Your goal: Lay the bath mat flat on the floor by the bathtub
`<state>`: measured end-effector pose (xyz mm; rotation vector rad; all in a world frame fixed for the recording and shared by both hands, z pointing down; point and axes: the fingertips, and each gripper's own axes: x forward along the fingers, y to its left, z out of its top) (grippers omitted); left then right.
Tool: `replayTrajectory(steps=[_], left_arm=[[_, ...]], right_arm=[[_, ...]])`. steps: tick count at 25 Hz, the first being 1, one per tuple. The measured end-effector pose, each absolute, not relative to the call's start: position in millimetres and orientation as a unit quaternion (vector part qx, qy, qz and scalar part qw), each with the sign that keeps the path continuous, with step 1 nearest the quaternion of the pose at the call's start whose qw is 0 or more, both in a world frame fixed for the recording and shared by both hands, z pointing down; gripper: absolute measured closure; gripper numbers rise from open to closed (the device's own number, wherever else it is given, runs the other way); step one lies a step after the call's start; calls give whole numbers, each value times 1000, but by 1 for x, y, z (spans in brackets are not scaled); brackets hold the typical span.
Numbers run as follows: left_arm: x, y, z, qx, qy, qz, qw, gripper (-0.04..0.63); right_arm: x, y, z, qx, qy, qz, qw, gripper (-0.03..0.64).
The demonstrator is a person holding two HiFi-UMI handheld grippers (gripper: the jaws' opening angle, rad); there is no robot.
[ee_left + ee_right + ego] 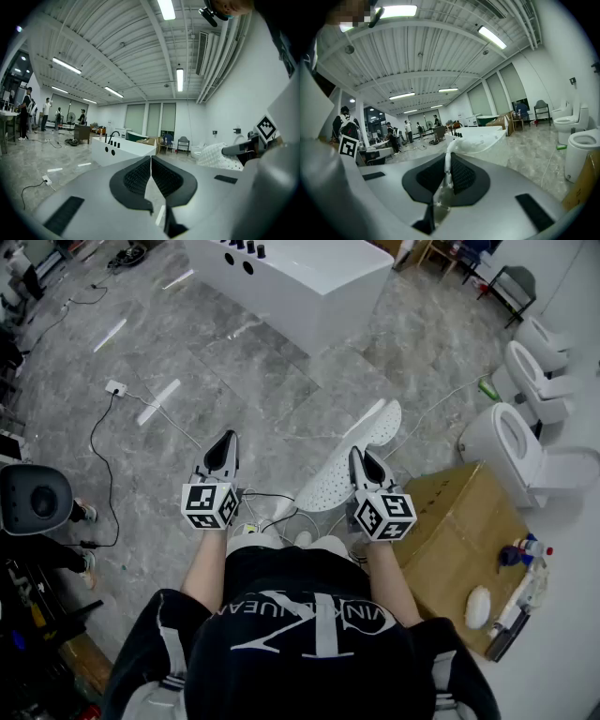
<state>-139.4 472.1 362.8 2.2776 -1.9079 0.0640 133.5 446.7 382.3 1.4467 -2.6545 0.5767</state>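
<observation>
The white perforated bath mat (352,457) hangs over the grey marble floor, with my right gripper (357,456) shut on its near edge. In the right gripper view the mat's edge (473,146) is pinched between the pads of the right gripper (449,161) and curves away to the right. My left gripper (225,440) is held level beside it, apart from the mat. Its jaws (151,161) are shut with nothing between them. The white bathtub (300,277) stands far ahead across the floor, with black taps on its rim.
A cardboard box (459,535) stands close at my right, with bottles and a soap bar beyond it. Toilets (520,451) line the right wall. A cable and power strip (115,387) lie on the floor at left. People stand far off at left.
</observation>
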Motion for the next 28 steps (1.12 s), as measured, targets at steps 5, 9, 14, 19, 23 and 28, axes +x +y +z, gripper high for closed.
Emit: replayTrajectory(steps=[5, 9, 14, 19, 23, 28], left_arm=[[-131, 468, 360, 764, -639, 17, 85, 574], [-125, 466, 353, 762, -643, 10, 80, 574], [-112, 468, 349, 759, -646, -8, 79, 574], [-105, 464, 346, 764, -641, -5, 76, 574], [-116, 450, 336, 759, -646, -17, 77, 574], [-113, 415, 347, 768, -634, -17, 89, 574]], right_arm=[[140, 436, 378, 471, -864, 173, 42, 581], [149, 430, 373, 472, -864, 169, 43, 581], [167, 426, 370, 476, -864, 154, 53, 581], [192, 418, 374, 496, -852, 164, 49, 581], [210, 407, 368, 513, -841, 165, 39, 581], [224, 383, 378, 534, -827, 168, 48, 581]])
